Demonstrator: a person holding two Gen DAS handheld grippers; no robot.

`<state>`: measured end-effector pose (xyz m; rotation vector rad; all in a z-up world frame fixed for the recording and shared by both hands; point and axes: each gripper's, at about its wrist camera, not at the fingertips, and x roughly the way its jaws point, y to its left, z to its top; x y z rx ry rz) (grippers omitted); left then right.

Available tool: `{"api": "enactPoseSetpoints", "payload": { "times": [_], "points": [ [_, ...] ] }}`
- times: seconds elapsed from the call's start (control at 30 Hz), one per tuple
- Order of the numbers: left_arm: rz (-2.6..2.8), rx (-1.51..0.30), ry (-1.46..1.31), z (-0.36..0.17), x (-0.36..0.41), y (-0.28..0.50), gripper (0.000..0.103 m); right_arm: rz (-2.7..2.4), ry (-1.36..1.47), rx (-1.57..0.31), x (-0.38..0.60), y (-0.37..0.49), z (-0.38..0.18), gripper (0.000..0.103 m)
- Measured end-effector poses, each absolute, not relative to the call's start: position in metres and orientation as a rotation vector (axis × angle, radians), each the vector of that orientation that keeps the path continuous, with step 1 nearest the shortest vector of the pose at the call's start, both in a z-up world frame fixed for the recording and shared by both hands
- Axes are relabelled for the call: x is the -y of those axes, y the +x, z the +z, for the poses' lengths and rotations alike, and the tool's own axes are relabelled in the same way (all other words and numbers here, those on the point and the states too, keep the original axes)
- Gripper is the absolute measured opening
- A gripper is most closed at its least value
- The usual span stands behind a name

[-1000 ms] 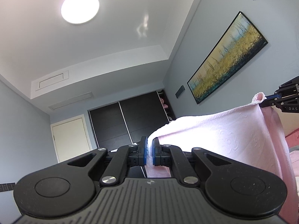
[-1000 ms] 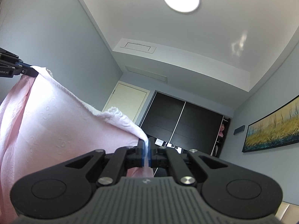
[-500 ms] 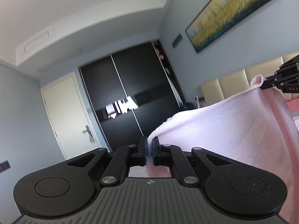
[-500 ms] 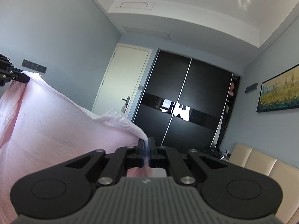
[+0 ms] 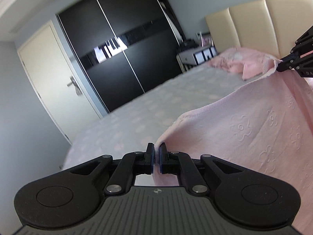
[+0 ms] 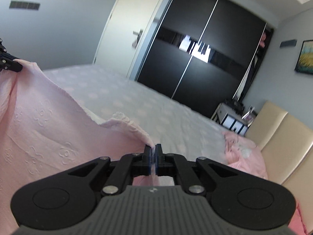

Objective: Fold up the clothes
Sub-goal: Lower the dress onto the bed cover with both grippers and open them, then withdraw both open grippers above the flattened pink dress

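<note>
Pale pink garment [image 5: 254, 129], embossed with flowers, lace-edged, held up by two corners, sagging between

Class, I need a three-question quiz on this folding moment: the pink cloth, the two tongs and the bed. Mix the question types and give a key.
1. True or false: the left tongs are shut on a corner of the pink cloth.
2. Multiple choice: the cloth's top edge between the left and right tongs is A) stretched straight, B) sagging, C) rolled up.
3. Fill in: beyond the cloth lies the ___, with a cream headboard at its end.

Key: 1 true; 2 B; 3 bed.
</note>
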<state>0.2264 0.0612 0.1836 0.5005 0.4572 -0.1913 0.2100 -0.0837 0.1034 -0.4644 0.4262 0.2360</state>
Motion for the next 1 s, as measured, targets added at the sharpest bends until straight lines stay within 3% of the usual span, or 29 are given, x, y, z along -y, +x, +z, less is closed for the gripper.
{"api": "enactPoseSetpoints", "payload": {
  "times": [0.27, 0.53, 0.8, 0.83, 0.87, 0.9, 1.0],
  "points": [
    [-0.214, -0.681, 0.469, 0.067, -0.069, 0.338, 0.003, 0.234, -0.456, -0.651, 0.072, 0.324, -0.03, 0.004],
    [-0.234, -0.846, 0.442, -0.028, -0.072, 0.388, 0.003, 0.266, -0.425, -0.831, 0.064, 0.384, -0.135, 0.004],
    [-0.221, -0.923, 0.447, -0.057, -0.067, 0.399, 0.008, 0.292, -0.388, -0.88, 0.072, 0.388, -0.147, 0.012],
    [-0.211, -0.926, 0.44, -0.053, -0.067, 0.397, 0.015, 0.287, -0.387, -0.88, 0.074, 0.385, -0.142, 0.017],
    [-0.206, -0.92, 0.426, -0.046, -0.069, 0.393, 0.021, 0.278, -0.385, -0.873, 0.076, 0.38, -0.137, 0.031],
    [-0.202, -0.912, 0.41, -0.039, -0.071, 0.388, 0.022, 0.272, -0.381, -0.86, 0.08, 0.373, -0.129, 0.038],
    [-0.207, -0.876, 0.363, -0.01, -0.082, 0.357, 0.03, 0.287, -0.362, -0.849, 0.097, 0.342, -0.101, 0.039]
  ]
}}
